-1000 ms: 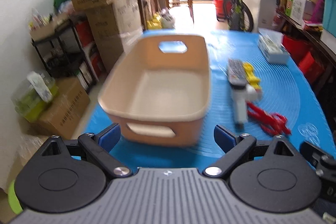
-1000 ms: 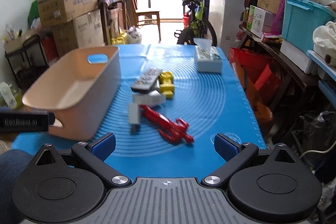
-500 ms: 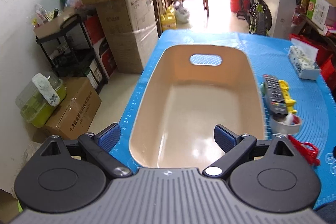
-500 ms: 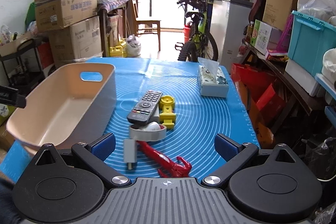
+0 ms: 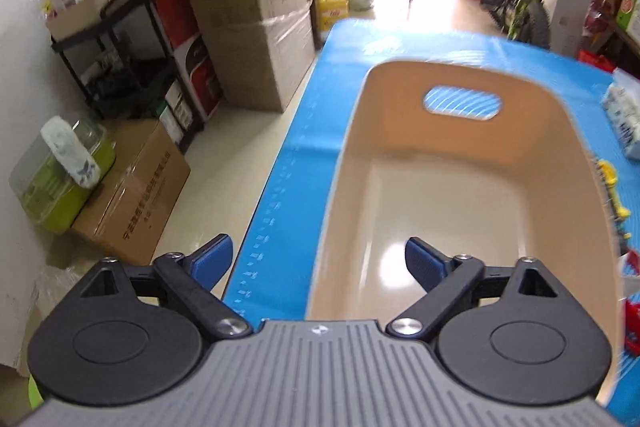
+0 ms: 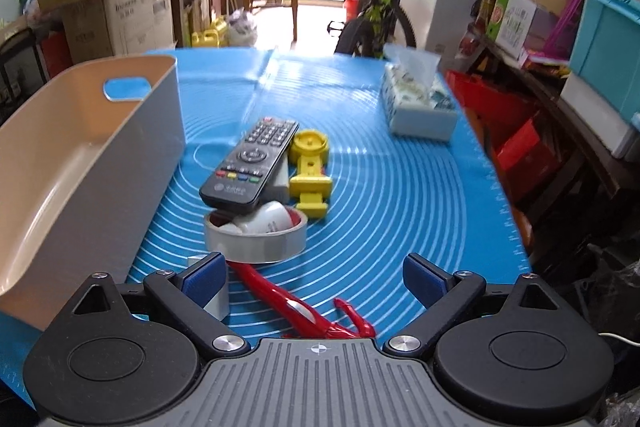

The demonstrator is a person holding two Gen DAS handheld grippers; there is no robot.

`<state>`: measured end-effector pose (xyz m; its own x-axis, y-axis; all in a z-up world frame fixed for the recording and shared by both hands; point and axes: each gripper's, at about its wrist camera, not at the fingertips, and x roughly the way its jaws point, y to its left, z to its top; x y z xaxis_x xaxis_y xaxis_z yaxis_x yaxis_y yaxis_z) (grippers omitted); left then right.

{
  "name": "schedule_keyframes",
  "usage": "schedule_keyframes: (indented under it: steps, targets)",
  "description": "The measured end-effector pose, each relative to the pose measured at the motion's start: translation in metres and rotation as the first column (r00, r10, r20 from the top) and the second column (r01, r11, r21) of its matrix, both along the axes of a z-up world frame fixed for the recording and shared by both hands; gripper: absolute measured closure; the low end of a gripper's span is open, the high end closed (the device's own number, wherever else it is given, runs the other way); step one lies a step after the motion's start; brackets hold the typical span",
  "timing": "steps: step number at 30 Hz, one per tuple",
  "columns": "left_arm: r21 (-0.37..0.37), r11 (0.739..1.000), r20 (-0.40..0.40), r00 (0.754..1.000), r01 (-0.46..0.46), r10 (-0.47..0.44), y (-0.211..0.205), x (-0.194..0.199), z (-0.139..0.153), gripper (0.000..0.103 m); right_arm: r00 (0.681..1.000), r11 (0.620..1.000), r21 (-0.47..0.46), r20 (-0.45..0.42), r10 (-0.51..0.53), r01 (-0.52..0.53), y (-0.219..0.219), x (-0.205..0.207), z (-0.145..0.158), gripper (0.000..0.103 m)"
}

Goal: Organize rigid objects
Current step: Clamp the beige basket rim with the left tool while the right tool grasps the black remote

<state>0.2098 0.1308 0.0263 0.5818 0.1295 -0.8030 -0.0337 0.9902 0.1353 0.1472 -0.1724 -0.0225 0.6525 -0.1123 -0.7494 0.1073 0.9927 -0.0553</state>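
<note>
Left wrist: gripper astride bin wall.

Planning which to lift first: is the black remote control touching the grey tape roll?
Touching. The right wrist view shows the black remote control resting its near end on the grey tape roll.

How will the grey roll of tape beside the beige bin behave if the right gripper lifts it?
The grey tape roll looks stiff, so a rim pinch should hold. The black remote rests on its far edge and will probably slip off. A white rounded piece sits loosely inside and would likely stay behind.
</note>
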Motion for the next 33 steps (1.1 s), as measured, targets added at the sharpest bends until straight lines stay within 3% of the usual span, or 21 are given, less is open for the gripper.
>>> schedule_keyframes:
  steps: [7, 9, 13, 19, 23, 28, 30, 33]
  targets:
    - [-0.034, 0.999, -0.088, 0.996, -0.009, 0.006, 0.014, 0.016, -0.018, 0.018, 1.000, 0.999, -0.016, 0.004, 0.029, -0.028, 0.015, 0.032, 0.001, 0.008]
    - [-0.037, 0.999, -0.107, 0.994, -0.007, 0.003, 0.014, 0.019, -0.022, 0.027, 0.999, 0.999, -0.021, 0.008, 0.040, -0.039, 0.021, 0.045, 0.004, 0.008]
    - [-0.047, 0.999, -0.117, 0.993, -0.003, -0.003, 0.014, 0.027, -0.025, 0.034, 0.999, 0.998, -0.029, -0.006, 0.053, -0.053, 0.033, 0.078, 0.003, 0.008]
    - [-0.038, 0.999, -0.133, 0.991, 0.023, -0.028, 0.009, 0.034, -0.028, 0.058, 0.999, 1.000, -0.018, -0.045, 0.007, -0.008, 0.039, 0.131, -0.014, 0.011]
    - [-0.042, 0.998, -0.133, 0.990, 0.039, -0.045, 0.009, 0.036, -0.029, 0.079, 0.997, 0.999, -0.042, -0.066, -0.031, 0.028, 0.039, 0.156, -0.030, 0.018]
    - [-0.049, 0.998, -0.129, 0.991, 0.042, -0.048, 0.009, 0.039, -0.029, 0.082, 0.992, 0.998, -0.010, -0.112, -0.058, 0.057, 0.029, 0.168, -0.048, 0.032]
    - [-0.045, 0.998, -0.124, 0.991, 0.041, -0.047, 0.008, 0.039, -0.029, 0.083, 0.994, 0.998, -0.019, -0.095, -0.054, 0.053, 0.029, 0.165, -0.049, 0.046]
    - [-0.044, 0.998, -0.114, 0.992, 0.042, -0.046, 0.007, 0.040, -0.028, 0.087, 0.995, 0.998, 0.012, -0.090, -0.052, 0.054, 0.026, 0.163, -0.048, 0.049]
